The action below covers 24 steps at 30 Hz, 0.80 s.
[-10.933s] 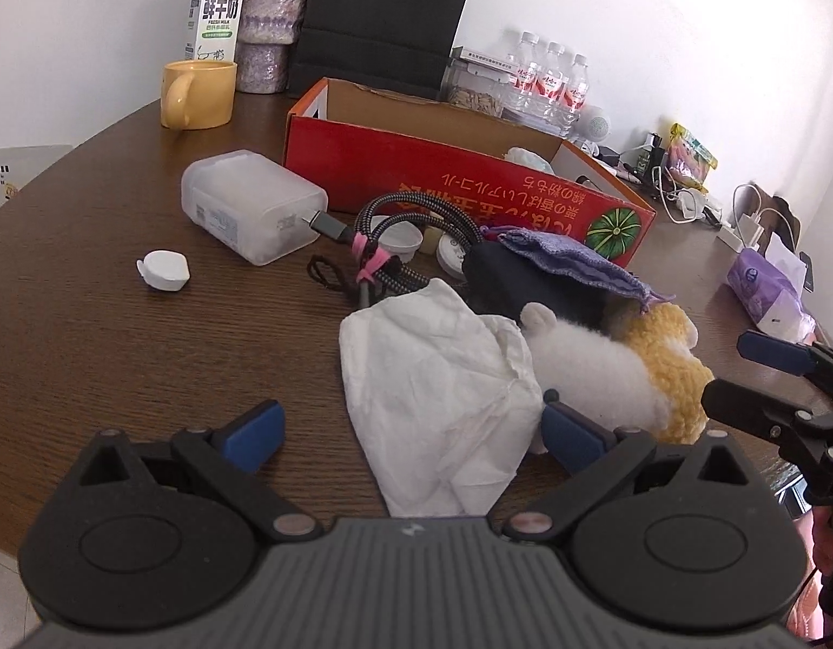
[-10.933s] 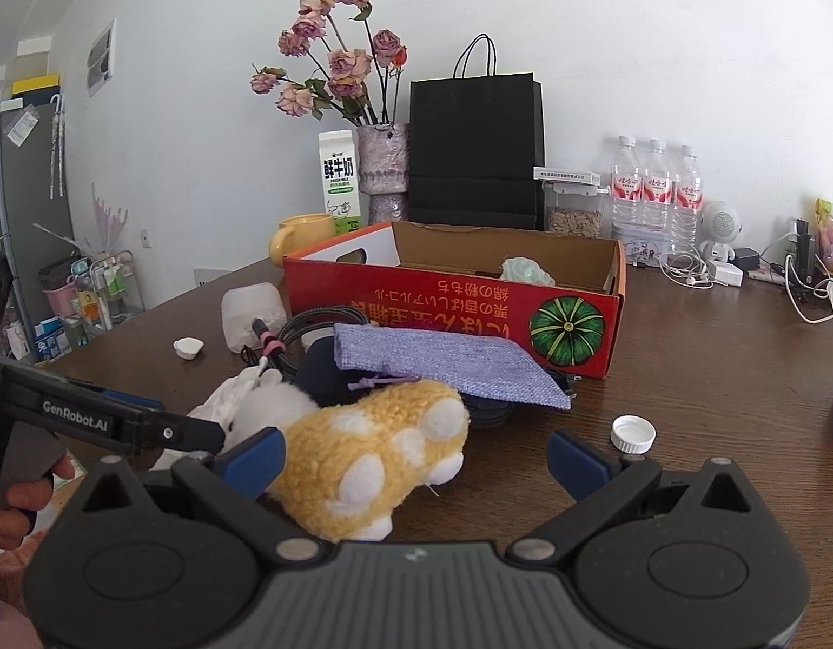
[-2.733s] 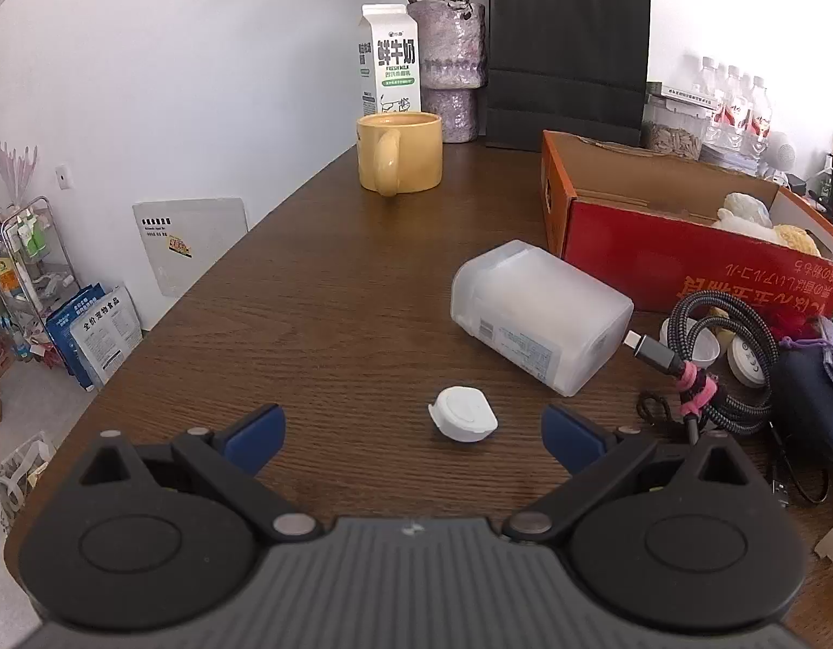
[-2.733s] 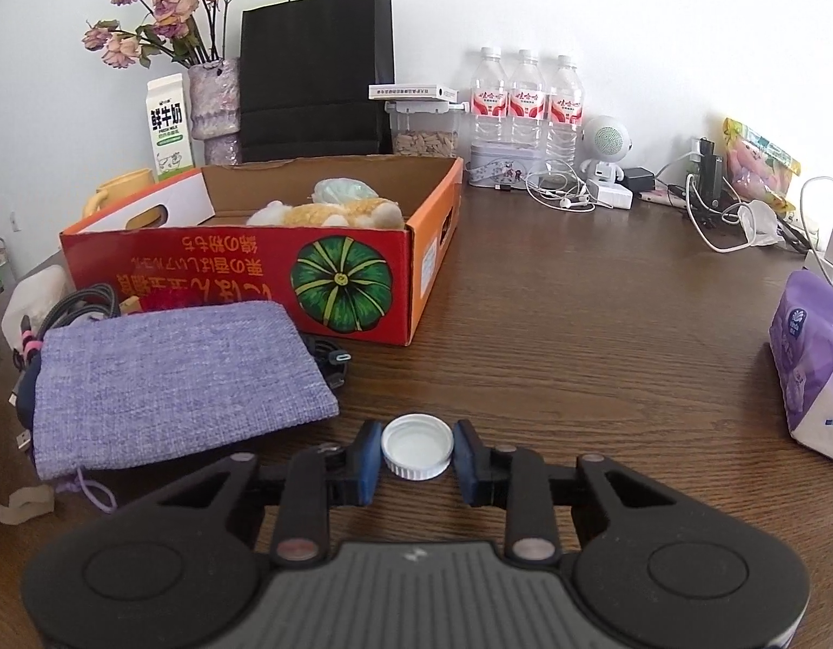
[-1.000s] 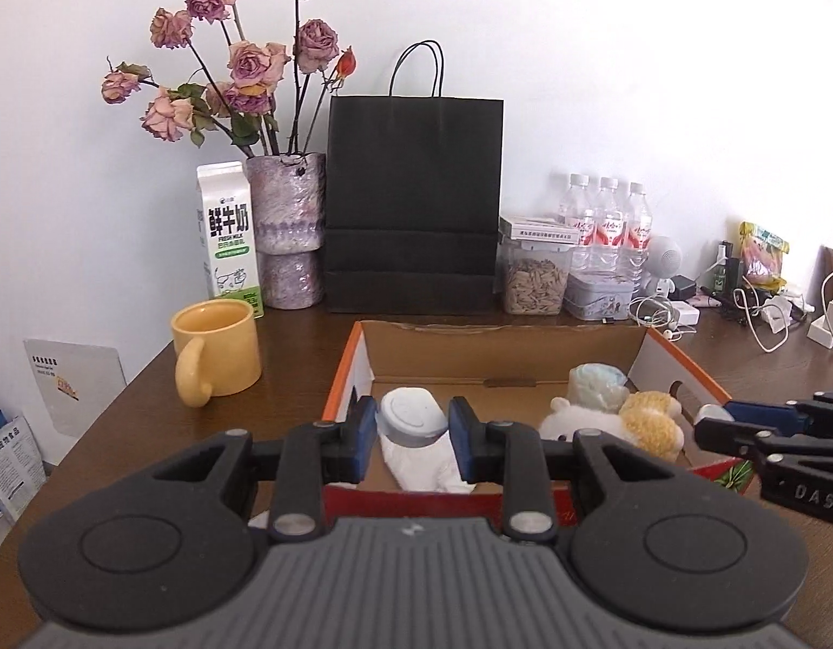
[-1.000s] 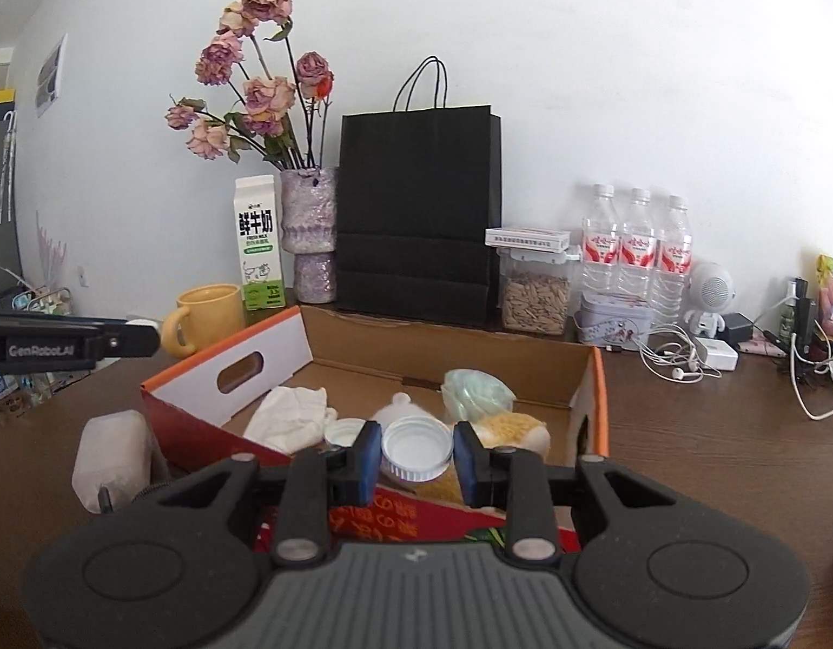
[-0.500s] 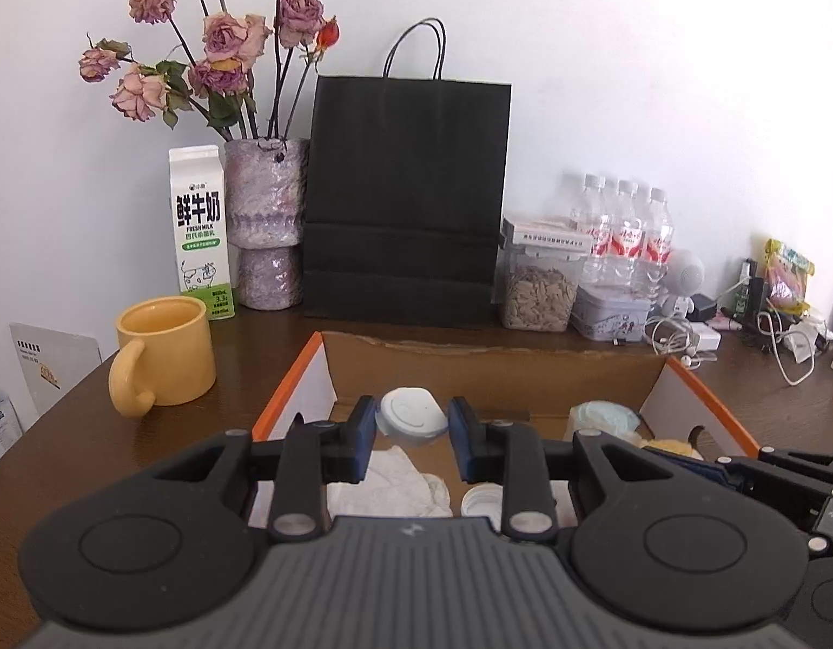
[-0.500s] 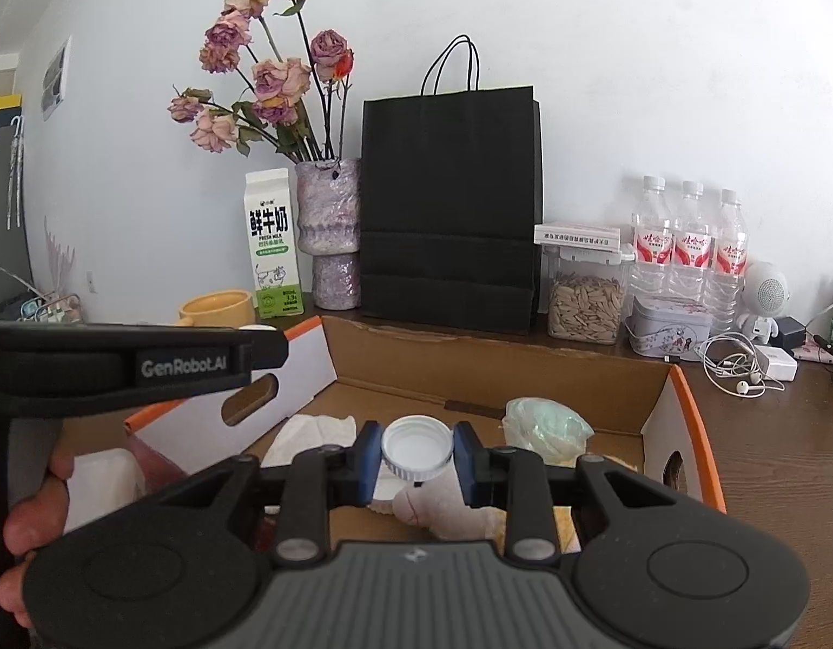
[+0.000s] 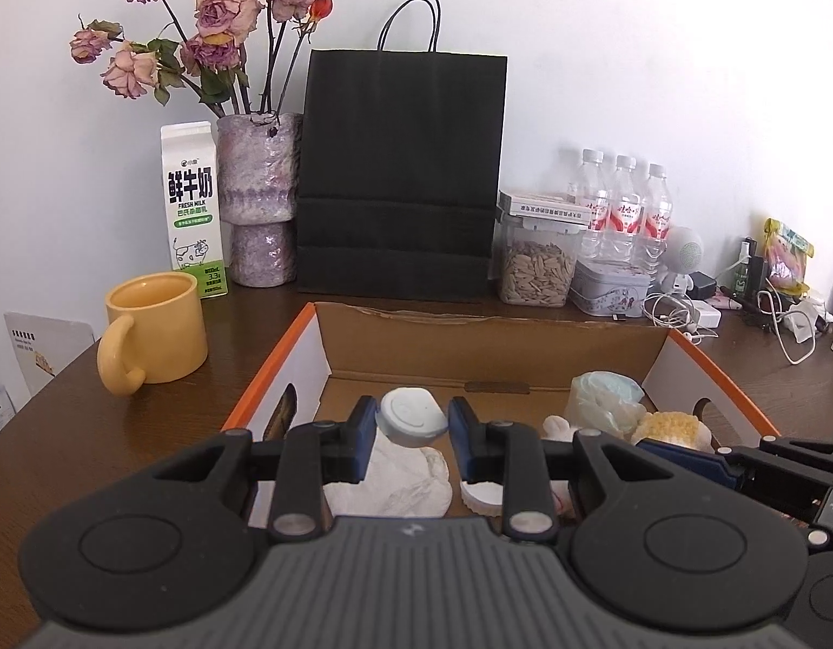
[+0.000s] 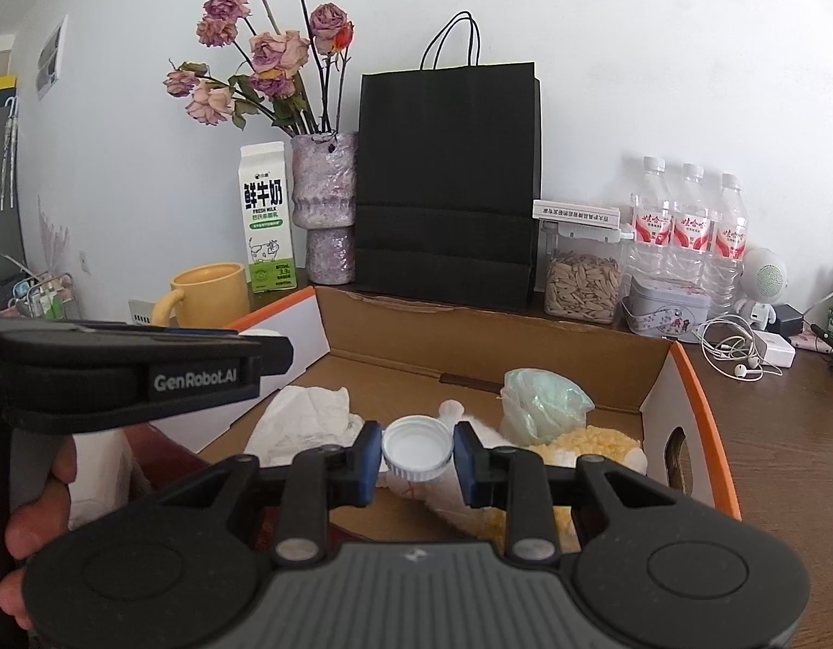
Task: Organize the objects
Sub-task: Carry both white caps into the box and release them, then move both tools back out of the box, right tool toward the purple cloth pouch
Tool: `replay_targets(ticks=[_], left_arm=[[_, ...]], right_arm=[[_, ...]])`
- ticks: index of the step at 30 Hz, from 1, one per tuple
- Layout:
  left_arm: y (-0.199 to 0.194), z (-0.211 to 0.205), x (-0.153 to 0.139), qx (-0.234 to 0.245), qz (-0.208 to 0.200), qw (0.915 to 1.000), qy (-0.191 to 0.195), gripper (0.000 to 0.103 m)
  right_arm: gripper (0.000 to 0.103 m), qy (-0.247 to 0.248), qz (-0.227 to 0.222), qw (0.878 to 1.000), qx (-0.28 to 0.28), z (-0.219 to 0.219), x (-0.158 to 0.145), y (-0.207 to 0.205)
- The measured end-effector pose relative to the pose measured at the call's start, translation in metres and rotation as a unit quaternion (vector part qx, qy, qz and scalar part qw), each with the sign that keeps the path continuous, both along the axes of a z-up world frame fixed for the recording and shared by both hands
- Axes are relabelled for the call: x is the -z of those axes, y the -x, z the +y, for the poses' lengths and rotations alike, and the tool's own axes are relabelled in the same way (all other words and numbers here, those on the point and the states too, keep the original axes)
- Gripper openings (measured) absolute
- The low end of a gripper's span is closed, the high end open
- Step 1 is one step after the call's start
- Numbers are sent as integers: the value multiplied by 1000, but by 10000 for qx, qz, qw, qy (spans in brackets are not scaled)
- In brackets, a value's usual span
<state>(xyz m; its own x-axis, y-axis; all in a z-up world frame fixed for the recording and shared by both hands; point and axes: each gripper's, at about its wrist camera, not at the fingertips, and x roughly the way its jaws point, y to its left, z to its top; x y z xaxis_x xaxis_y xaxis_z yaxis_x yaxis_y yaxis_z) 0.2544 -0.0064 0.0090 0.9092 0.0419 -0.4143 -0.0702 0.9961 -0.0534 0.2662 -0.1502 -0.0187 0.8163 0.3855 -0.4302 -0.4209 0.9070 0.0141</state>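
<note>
Left wrist view: the left tongs pinch a pale rounded lid above the cardboard box; a yellow mug sits at nine o'clock on the desk.

Right wrist view: the right tongs clamp a white bottle cap over the box's plush toy.

A dark wooden counter was seen carrying an open cardboard box at the centre. At ten o'clock from the box a yellow mug was set, with a milk carton and a vase of dried roses placed behind it towards eleven. At twelve o'clock a black paper bag was stood upright against the wall. Towards one o'clock a jar of seeds, a small tin and three water bottles were grouped, and tangled white cables were spread at two o'clock.
</note>
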Motion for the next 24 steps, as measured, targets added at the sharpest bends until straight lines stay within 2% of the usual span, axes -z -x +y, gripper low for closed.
replay_targets(ticks=[3,4,5,6,7,8,9,11,24], left_arm=[[0,0,1,-33,11,10000,5,33],[0,0,2,-51,7,10000,-9,36],[1,0,2,-65,-4,10000,-12,45],[1,1,2,-92,-37,10000,-7,59],[3,2,1,-132,-78,9999,1,67],[4,3,0,-186,-135,9997,3,84],[5,3,-1,-253,-192,9995,-7,97],[8,4,-3,-383,-300,9988,-42,103],[12,9,-3,-432,-326,9985,71,103]], right_arm=[[28,2,33,10000,45,-2,2,-1],[31,-19,40,10000,67,-3,2,-2],[43,-39,51,9999,100,-4,3,-2],[65,-67,50,9999,136,-5,3,-2],[77,-104,53,9998,163,-7,2,-3],[95,-145,50,9997,172,-9,2,-3],[102,-173,30,9997,186,-10,2,-2],[103,-189,-42,9995,246,-12,0,-1],[103,-269,-108,9990,346,-19,-3,1]])
